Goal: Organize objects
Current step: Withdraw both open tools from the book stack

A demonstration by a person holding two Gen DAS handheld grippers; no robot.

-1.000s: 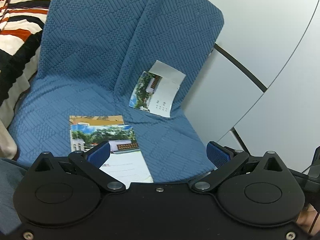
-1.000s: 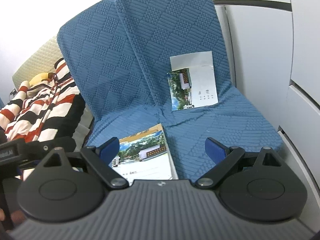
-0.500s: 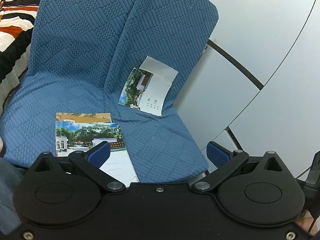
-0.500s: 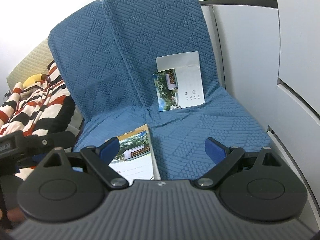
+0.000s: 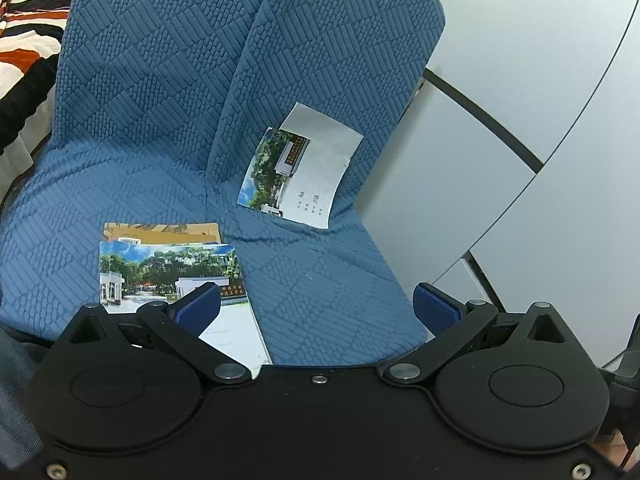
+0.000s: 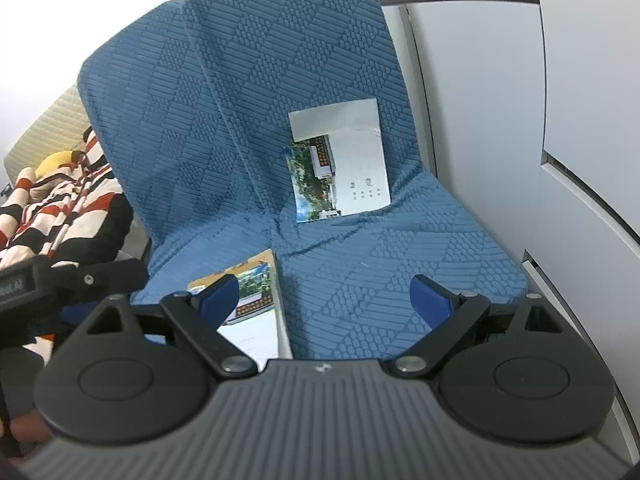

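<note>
Jaws spread and empty on both the left gripper [image 5: 316, 306] and right gripper [image 6: 326, 300], the approach seems underway: a photo-printed white booklet [image 5: 298, 178] leans against the blue quilted sofa [image 5: 320, 272] backrest, a flat booklet stack [image 5: 172, 264] lies on its seat, likely gathered next.

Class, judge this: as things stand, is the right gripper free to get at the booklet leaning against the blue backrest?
Probably yes. The right gripper is open and empty, and only bare blue seat cover lies between it and the leaning booklet.
</note>
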